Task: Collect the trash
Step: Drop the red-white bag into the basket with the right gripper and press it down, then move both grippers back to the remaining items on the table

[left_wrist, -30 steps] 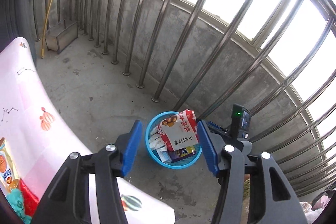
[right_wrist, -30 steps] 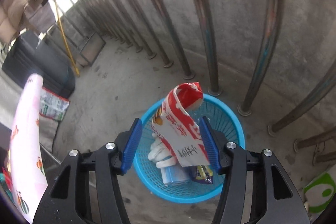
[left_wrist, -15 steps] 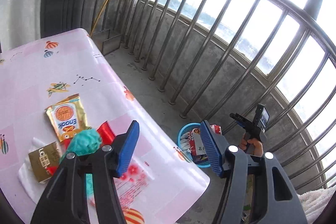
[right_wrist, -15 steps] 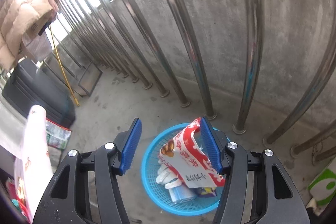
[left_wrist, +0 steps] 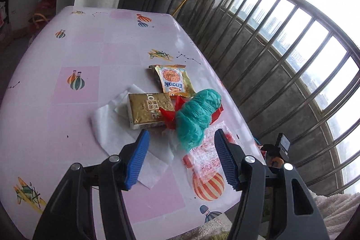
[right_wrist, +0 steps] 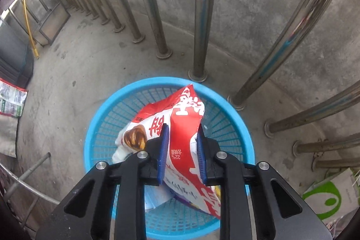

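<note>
Right gripper (right_wrist: 181, 151) is closing on a red-and-white bag (right_wrist: 177, 127) in the basket (right_wrist: 108, 105), while left gripper (left_wrist: 180, 159), jaws apart and empty, faces wrappers (left_wrist: 173, 80) on the table (left_wrist: 67, 48) awaiting collection.

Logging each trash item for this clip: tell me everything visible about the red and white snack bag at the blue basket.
The snack bag is a crinkled, glossy plastic-looking packet, red and white with large white characters, small dark print and a picture of brown food near its left side. It stands tilted in the blue basket, its top corner poking above the far rim and its lower part down inside among other packets. The right gripper straddles its middle, jaws closing with the bag between the blue pads, which appear to touch it.
</note>
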